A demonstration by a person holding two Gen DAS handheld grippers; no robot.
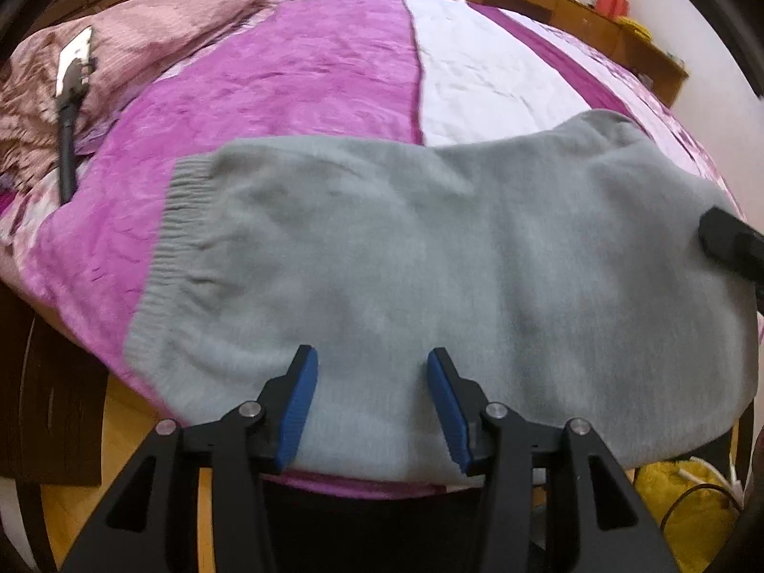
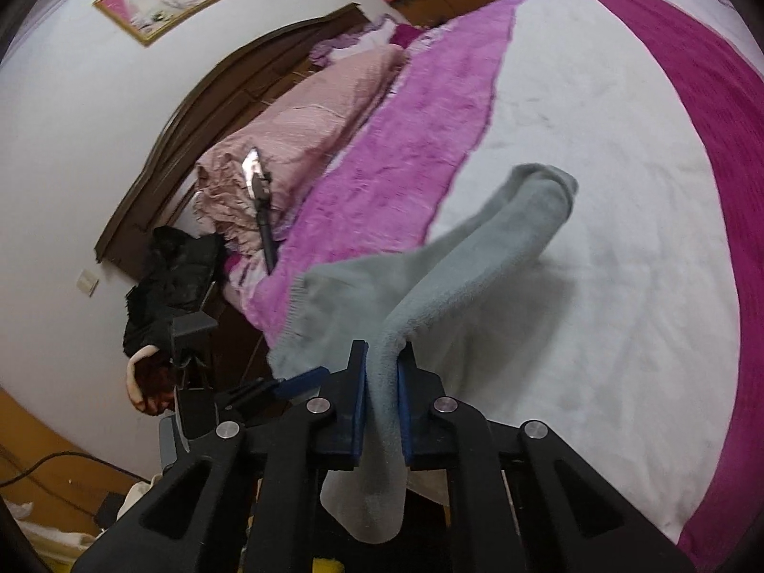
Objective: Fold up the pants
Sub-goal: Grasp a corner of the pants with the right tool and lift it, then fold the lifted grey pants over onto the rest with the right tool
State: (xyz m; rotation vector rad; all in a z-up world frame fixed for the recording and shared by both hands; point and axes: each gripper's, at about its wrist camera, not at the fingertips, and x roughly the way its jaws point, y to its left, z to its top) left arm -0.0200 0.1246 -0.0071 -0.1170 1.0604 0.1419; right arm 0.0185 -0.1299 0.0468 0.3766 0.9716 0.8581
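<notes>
Grey knit pants (image 1: 429, 258): spread on the near edge of the bed (image 1: 296, 76), ribbed waistband to the left, the near hem hanging past the mattress edge.
Left gripper (image 1: 371, 406): jaws apart, blue pads (image 1: 298, 410) over the near part of the pants, gripping nothing.
Right gripper (image 2: 382, 410): jaws clamped on a lifted fold of the pants (image 2: 477, 258), cloth drooping below them.
Pink quilt (image 1: 119, 47): bunched at the far left, a black-handled tool (image 1: 69, 110) lying on it.

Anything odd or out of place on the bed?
Yes: a phone on a selfie stick lies on the crumpled pink quilt, unrelated to folding. The grey pants overhang the bed's near edge.
</notes>
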